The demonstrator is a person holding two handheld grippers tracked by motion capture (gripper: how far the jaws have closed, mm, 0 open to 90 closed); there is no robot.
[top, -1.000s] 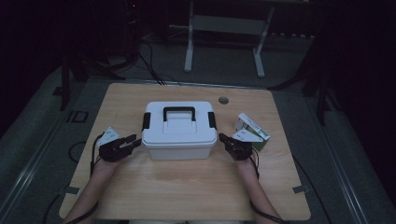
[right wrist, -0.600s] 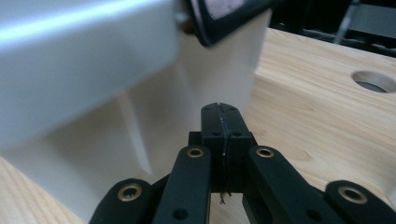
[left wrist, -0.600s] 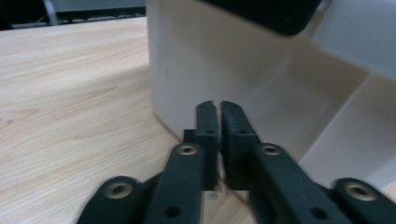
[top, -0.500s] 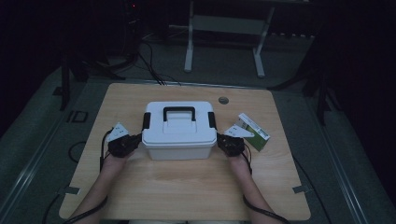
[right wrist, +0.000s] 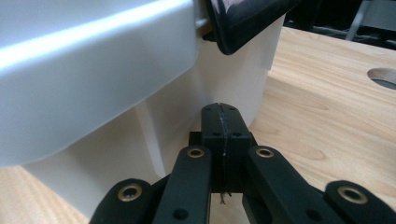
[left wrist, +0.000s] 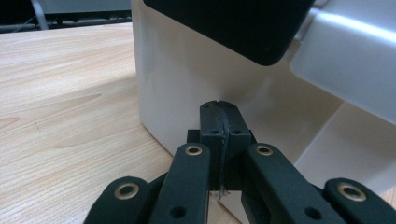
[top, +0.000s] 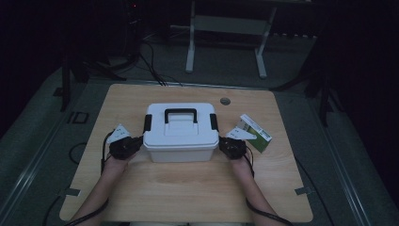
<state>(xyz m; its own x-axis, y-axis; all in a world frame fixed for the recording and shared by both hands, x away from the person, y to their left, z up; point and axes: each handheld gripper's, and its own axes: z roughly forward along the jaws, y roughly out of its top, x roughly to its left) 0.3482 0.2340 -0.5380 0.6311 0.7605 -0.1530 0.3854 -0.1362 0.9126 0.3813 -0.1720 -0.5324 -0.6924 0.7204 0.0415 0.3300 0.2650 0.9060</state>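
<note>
We see a white box [top: 181,133] with a black handle sitting in the middle of the bench [top: 188,197]. Our left tongs [top: 136,142] are right at its left side, and our right tongs [top: 222,143] are right at its right side. Both tongs are closed tight and hold nothing. A small green carton [top: 254,133] lies near the right edge.

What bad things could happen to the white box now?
1. Both grippers, left and right, are shut and press the box's smooth side walls from outside, so it might slip if lifted.
2. The right gripper sits close to the small carton and could bump it.
3. Both black latches may pop open.
</note>
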